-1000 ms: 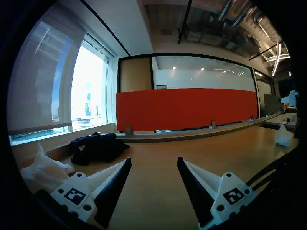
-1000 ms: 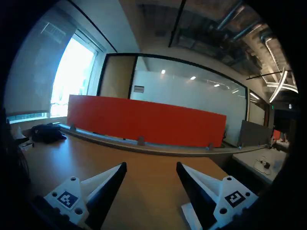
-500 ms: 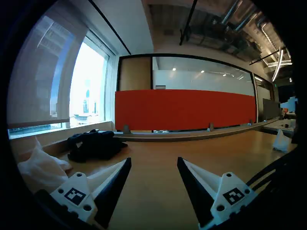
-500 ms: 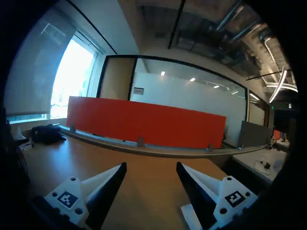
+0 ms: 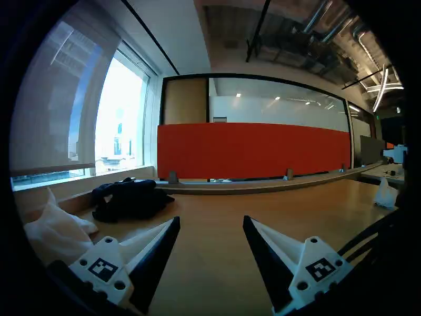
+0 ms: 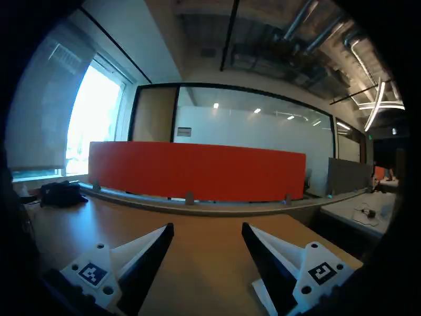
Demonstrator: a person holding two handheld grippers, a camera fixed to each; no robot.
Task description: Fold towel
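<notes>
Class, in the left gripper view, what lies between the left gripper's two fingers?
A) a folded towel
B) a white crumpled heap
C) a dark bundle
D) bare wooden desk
D: the left gripper stands open with bare wooden desk between its fingers; the dark bundle and the white crumpled heap lie off to the side, by the window.

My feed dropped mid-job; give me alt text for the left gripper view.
The left gripper hangs open, holding nothing, over the wooden table. A dark bundle of cloth lies ahead to its left by the window, a crumpled white heap nearer; an orange partition backs the table.
</notes>
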